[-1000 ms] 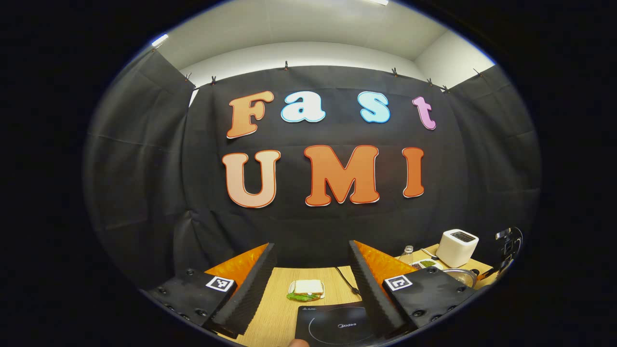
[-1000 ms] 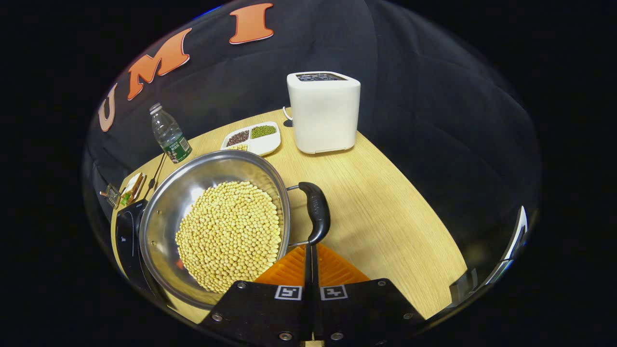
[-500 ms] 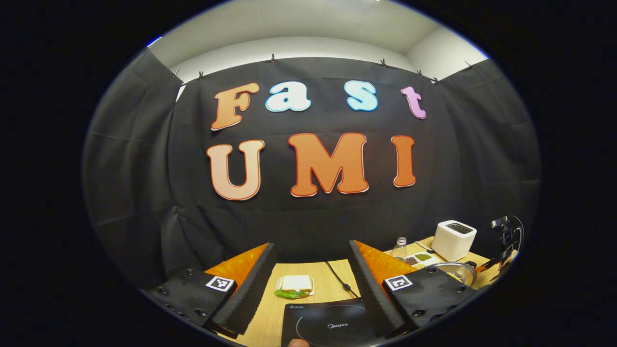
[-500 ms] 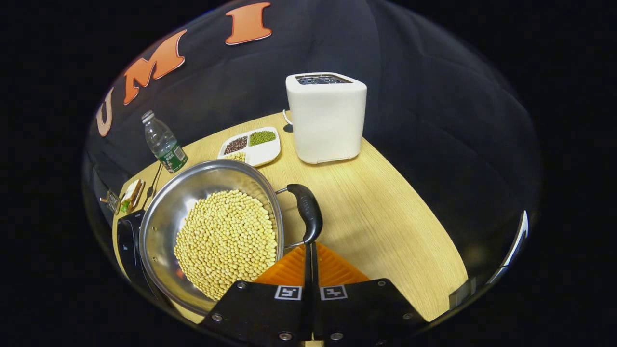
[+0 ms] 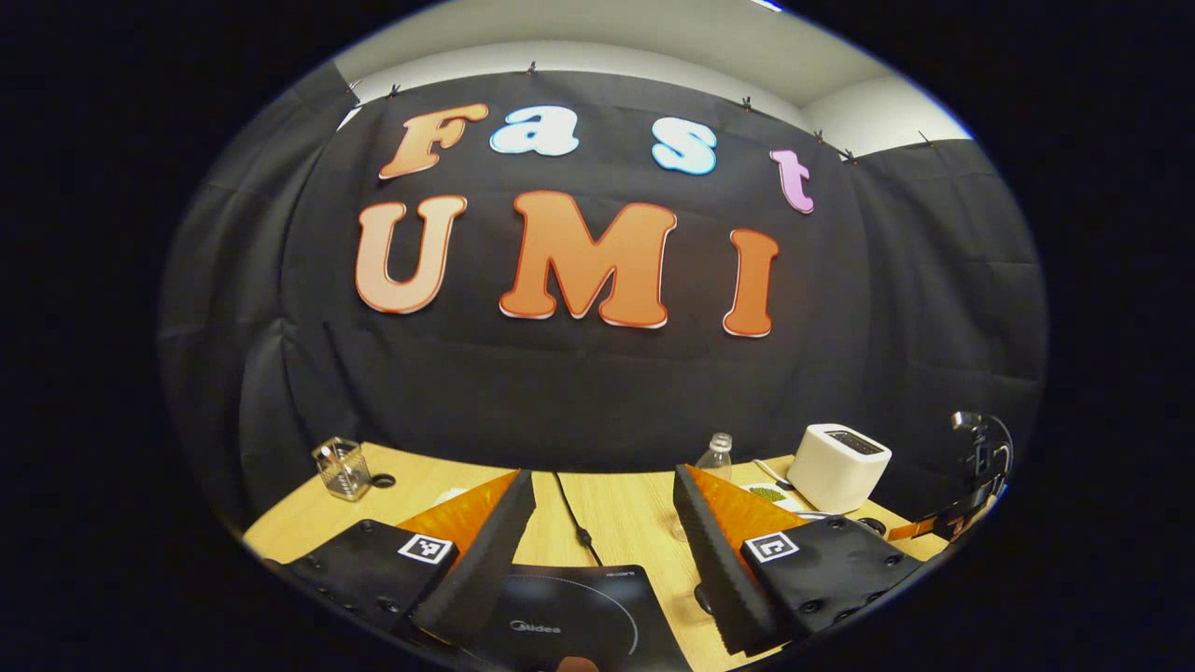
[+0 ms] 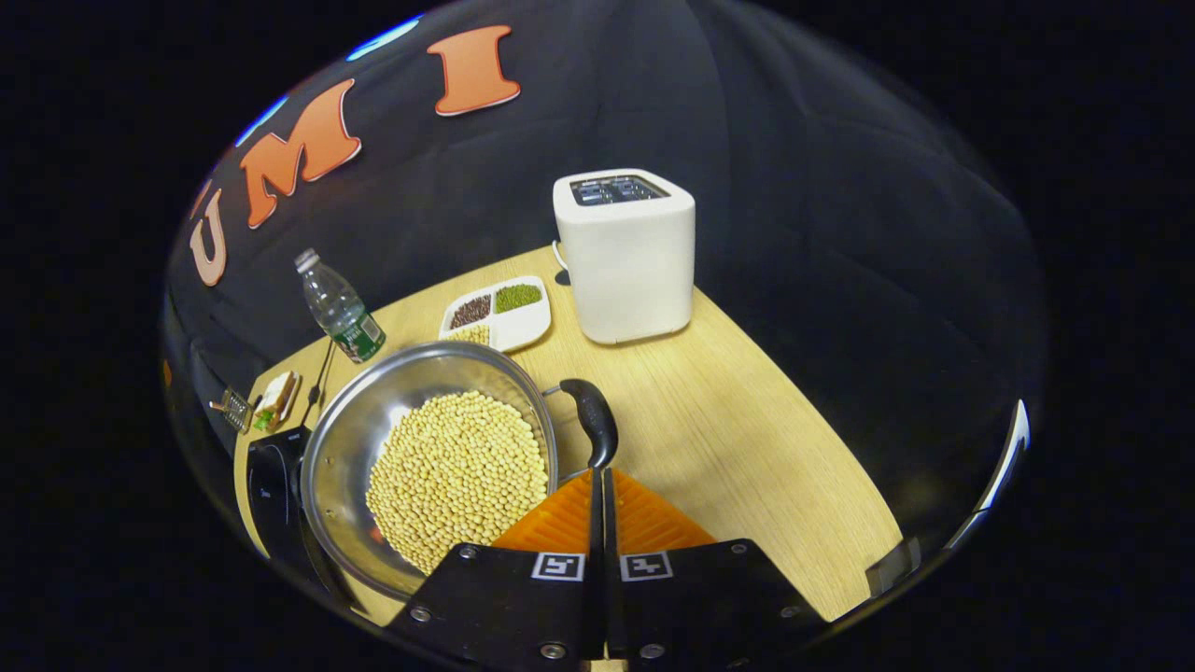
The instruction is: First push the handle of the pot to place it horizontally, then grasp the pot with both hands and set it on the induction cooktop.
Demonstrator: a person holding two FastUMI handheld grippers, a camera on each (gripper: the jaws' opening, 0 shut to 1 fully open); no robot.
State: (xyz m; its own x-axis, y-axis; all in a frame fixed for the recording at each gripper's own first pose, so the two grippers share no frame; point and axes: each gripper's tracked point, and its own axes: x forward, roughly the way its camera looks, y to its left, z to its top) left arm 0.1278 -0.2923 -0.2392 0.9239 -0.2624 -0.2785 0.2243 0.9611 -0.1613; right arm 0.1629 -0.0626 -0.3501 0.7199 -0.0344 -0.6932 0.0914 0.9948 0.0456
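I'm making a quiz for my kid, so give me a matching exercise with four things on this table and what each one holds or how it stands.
Things:
1. pot
2. toaster
3. divided dish
4. right gripper

States:
A. fingers closed together, tips at the pot's handle
B. full of yellow beans
C. white, slots facing up
D. dark, green and yellow beans kept apart

Pairs: 1-B, 2-C, 3-D, 4-A

Even overhead light; glare on the pot (image 6: 336, 467) rim left of the jaws; strong fisheye bending at edges; focus sharp.
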